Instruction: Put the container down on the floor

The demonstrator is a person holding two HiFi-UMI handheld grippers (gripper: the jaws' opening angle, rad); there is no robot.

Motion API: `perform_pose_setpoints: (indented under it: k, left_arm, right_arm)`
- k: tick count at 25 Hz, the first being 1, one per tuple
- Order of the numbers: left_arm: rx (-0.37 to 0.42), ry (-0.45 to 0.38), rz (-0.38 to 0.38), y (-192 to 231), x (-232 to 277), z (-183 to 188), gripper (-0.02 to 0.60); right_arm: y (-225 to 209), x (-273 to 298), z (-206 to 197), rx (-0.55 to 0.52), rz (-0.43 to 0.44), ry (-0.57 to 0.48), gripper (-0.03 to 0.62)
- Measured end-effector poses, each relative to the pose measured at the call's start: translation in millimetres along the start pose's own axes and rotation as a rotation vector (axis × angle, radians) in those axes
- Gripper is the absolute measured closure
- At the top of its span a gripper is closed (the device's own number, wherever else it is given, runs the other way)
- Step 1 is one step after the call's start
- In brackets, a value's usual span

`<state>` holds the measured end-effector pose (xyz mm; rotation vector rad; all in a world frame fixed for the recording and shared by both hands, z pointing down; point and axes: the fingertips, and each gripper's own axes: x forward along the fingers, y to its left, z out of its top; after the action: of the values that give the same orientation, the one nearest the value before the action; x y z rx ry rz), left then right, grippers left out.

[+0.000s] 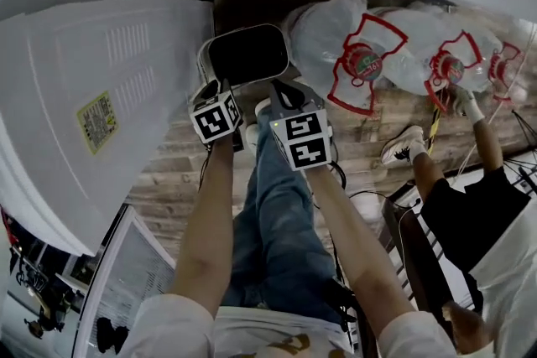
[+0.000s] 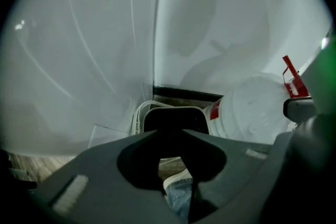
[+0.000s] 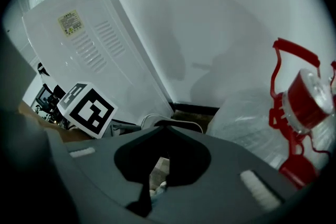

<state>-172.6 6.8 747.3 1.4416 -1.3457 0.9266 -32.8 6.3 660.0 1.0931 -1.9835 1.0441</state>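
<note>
Container [image 1: 248, 54] [image 2: 173, 118] upright on wood floor [image 1: 180, 172], just ahead of both jaw pairs, apart from them. Left gripper [image 1: 212, 90] [image 2: 169, 132]: jaws closed tip to tip, empty. Right gripper [image 1: 285, 93] [image 3: 160, 132]: same, empty. Water bottles [image 1: 336, 38] right of jaws, white appliance [image 1: 101, 96] left.

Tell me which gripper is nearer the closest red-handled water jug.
Right. The right gripper is at the container's rim just beside the water jug; the left gripper is at the rim's far side, farther off.
</note>
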Motion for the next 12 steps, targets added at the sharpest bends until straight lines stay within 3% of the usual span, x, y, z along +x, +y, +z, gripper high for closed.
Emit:
perform_pose_setpoints:
  k: [7, 9, 12]
  left_arm:
    - [0.048, -0.136, -0.129, -24, -53, 46, 0.550]
    - [0.075, -0.168, -0.142, -29, -75, 57, 0.568]
    - [0.057, -0.206, -0.153, -31, -105, 67, 0.575]
  right_arm:
    - [10, -39, 28, -0.072, 0.000, -0.028, 0.568]
    - [11, -58, 39, -0.100, -0.015, -0.040, 0.568]
    - [12, -82, 50, -0.132, -0.035, -0.056, 0.568]
